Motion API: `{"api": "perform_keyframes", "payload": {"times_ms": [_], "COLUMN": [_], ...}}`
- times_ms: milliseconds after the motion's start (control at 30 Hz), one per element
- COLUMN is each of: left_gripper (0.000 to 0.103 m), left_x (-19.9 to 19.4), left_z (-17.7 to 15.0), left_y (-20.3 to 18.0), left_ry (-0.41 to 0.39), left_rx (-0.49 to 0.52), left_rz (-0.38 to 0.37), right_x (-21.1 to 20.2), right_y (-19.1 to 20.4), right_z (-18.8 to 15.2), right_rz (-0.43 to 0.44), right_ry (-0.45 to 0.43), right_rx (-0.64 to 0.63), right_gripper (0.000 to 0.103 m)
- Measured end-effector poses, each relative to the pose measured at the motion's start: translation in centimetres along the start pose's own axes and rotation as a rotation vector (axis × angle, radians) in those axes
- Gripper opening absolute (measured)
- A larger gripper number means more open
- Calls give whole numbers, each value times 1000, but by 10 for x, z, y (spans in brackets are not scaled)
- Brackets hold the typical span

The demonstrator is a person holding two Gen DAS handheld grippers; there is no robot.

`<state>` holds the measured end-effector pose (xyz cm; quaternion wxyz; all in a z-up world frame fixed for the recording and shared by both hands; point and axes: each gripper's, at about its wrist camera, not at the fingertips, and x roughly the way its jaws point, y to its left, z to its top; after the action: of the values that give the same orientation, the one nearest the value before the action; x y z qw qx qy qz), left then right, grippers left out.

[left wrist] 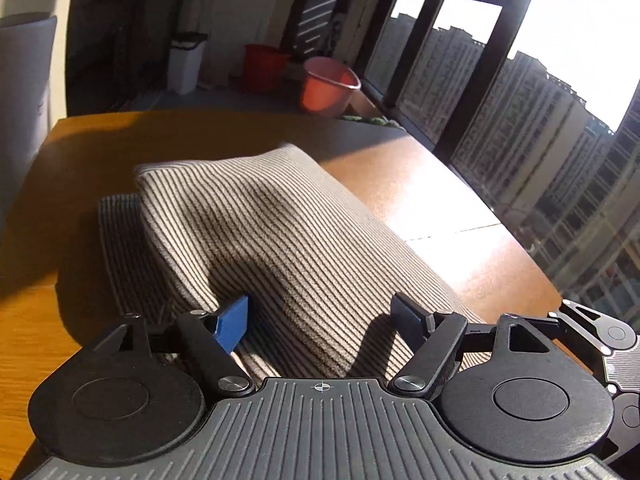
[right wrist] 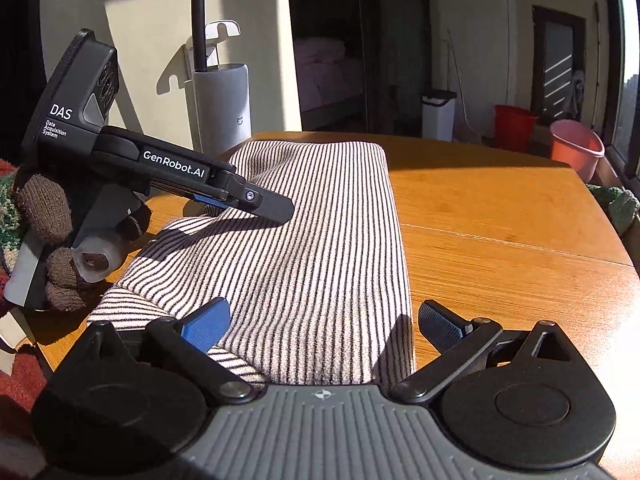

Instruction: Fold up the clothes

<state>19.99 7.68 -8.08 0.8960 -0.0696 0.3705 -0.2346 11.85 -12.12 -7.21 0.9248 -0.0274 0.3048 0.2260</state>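
A folded black-and-white striped garment (left wrist: 280, 232) lies on the wooden table (left wrist: 460, 240), with a lower layer sticking out at its left side. My left gripper (left wrist: 322, 324) stands open at the garment's near end, its blue pad (left wrist: 232, 328) and dark pad wide apart over the cloth. In the right wrist view the same garment (right wrist: 320, 248) runs away from me. My right gripper (right wrist: 324, 326) is open at its near edge, fabric lying between the fingers without being pinched. The left gripper (right wrist: 272, 208), held by a gloved hand (right wrist: 52, 216), hovers over the garment's left side.
Beyond the table stand a red bucket (right wrist: 514, 126), a pink basin (right wrist: 576, 150) and a white bin (right wrist: 438, 114). A white cylinder with a black pole (right wrist: 222, 108) stands at the table's far left. Tall windows (left wrist: 520, 100) run along the right. Bare table (right wrist: 500, 240) stretches right of the garment.
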Motion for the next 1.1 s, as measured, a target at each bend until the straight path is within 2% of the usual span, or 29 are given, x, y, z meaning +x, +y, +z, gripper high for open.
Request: {"api": "perform_keyframes", "payload": {"times_ms": [67,200,267,333,367,400,433,533,667,767,967,1000,1100], "left_gripper": [81,81,81,81,82,82,82,82,83,83,87,92,93], "left_x": [1,2,1,0,1,1,1,3,0,-3,-26,-33,-55], "left_z": [-1,-5,-5,-6,-6,-6,-6,-3,0,0,1,0,-3], "left_y": [2,7,7,7,7,7,7,9,11,14,20,23,34], "left_ry": [-4,-10,-9,-10,-11,-13,-14,-16,-17,-17,-54,-67,-102], "left_rx": [8,9,9,14,17,15,12,5,7,0,6,11,19], "left_rz": [-13,-19,-14,-10,-8,-7,-8,-8,6,12,38,59,133], "right_x": [-1,-6,-14,-24,-25,-23,-20,3,7,5,-18,-19,-15], "right_y": [9,27,32,33,34,35,36,44,45,42,52,56,70], "right_z": [0,7,12,19,22,23,22,11,1,3,15,17,12], "right_rz": [0,-64,-45,48,90,128,158,173,179,171,179,198,260], "right_ry": [-6,-67,-106,-134,-136,-121,-103,-22,-19,-13,-35,-30,12], "right_rx": [-28,-159,-185,-165,-154,-139,-131,-138,-132,-143,-315,-353,-453], "right_gripper": [101,101,100,82,65,57,56,57,59,65,77,79,80]}}
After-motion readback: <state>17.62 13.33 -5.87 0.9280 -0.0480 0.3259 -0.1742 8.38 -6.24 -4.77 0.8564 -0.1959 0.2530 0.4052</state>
